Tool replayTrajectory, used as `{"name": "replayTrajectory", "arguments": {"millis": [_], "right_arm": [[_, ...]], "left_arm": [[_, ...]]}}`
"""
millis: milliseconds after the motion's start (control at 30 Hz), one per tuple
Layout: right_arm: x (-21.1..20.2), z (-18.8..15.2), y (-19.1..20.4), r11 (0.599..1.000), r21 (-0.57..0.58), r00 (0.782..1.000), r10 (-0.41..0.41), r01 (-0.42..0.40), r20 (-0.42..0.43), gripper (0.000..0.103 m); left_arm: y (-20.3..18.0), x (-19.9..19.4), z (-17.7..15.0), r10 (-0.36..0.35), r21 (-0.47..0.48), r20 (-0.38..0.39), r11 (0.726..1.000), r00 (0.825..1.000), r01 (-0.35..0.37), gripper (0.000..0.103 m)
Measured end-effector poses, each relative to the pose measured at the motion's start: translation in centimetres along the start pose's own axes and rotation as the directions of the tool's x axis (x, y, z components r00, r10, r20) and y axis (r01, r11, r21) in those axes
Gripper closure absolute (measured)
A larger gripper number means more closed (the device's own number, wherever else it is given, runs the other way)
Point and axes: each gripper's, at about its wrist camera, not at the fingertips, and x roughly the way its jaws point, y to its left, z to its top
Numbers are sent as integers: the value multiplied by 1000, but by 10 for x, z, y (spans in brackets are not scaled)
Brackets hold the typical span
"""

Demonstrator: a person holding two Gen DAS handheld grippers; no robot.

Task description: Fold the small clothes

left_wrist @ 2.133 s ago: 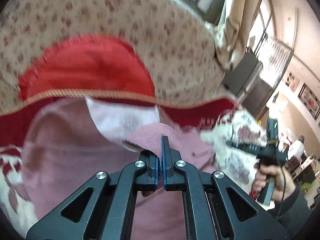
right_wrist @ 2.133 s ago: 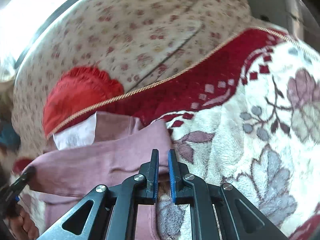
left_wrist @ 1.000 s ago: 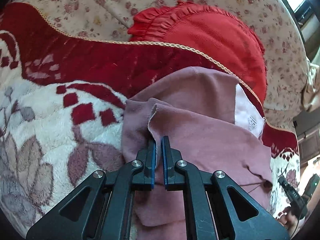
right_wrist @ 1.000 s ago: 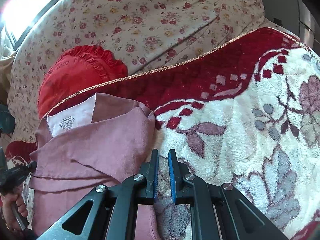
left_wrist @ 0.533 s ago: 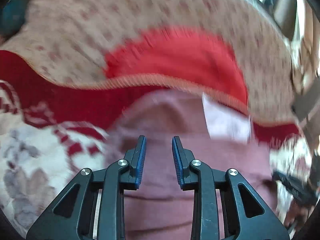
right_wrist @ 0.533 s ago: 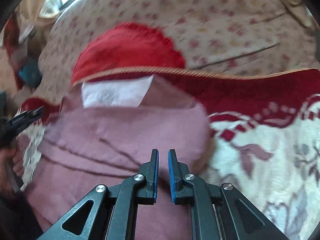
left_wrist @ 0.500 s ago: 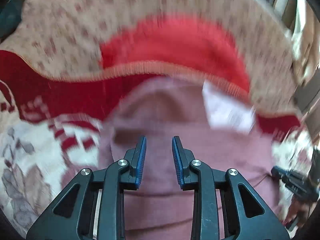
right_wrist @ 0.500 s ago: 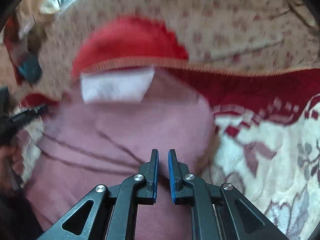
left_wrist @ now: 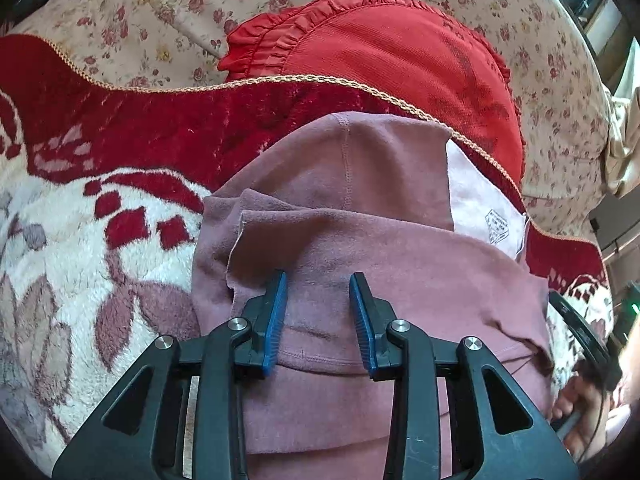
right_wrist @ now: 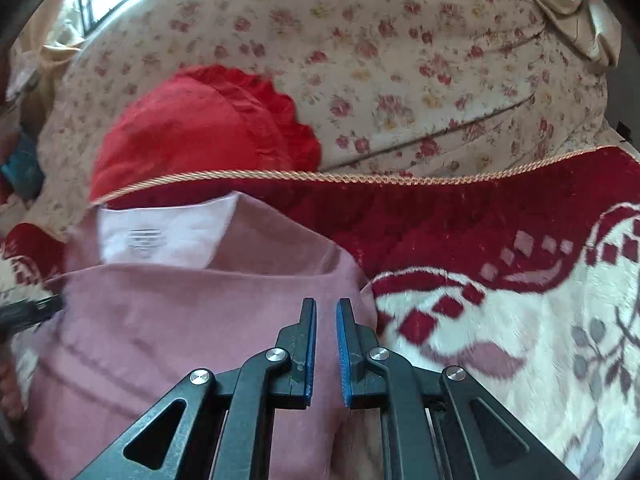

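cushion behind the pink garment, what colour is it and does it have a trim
Red cushion, with a ruffled frill along its edge; clearest in the left wrist view.

Home living room: floral-covered sofa (right_wrist: 400, 60), red frilled cushion (left_wrist: 380, 52), plush red-white blanket (right_wrist: 520, 280) spread over seat.

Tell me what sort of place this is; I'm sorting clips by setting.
Probably a home living room: a floral sofa with a red cushion, covered by a plush blanket, with a pink garment on it.

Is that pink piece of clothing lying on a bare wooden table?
No, the pink garment lies on a fluffy red and white blanket, with a red frilled cushion behind it.
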Motion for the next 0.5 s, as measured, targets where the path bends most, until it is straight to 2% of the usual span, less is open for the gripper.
{"name": "replayTrajectory", "arguments": {"millis": [67, 100, 133, 167, 300, 367, 467, 500], "right_arm": [[31, -1, -5, 1000, 0, 993, -28, 29, -112, 95], [46, -4, -10, 1000, 12, 987, -14, 17, -162, 95], [45, -4, -12, 1000, 16, 990, 0, 3, -138, 95], [45, -3, -14, 1000, 19, 989, 10, -7, -147, 95], [43, -4, -10, 1000, -23, 987, 10, -13, -163, 93], [40, 1, -8, 999, -37, 985, 2, -9, -174, 93], [20, 10, -5, 1000, -16, 998, 8, -9, -55, 93], [18, 12, -3, 1000, -25, 999, 8, -9, -42, 90]], "left_arm": [[-1, 1, 0, -9, 8, 2, 1000, 1000, 9, 66], [-1, 1, 0, -18, 6, 2, 1000, 1000, 18, 62], [-1, 1, -1, -32, 2, 4, 999, 999, 32, 57], [-1, 1, -1, -39, 1, 5, 999, 999, 39, 56], [-9, 4, -1, -52, 16, 4, 999, 999, 52, 37], [-14, 5, -2, -43, 37, 3, 998, 999, 43, 34], [-8, 4, -2, -70, 3, 15, 998, 997, 70, 32], [-4, 3, -2, -90, -22, 21, 996, 996, 90, 32]]}}
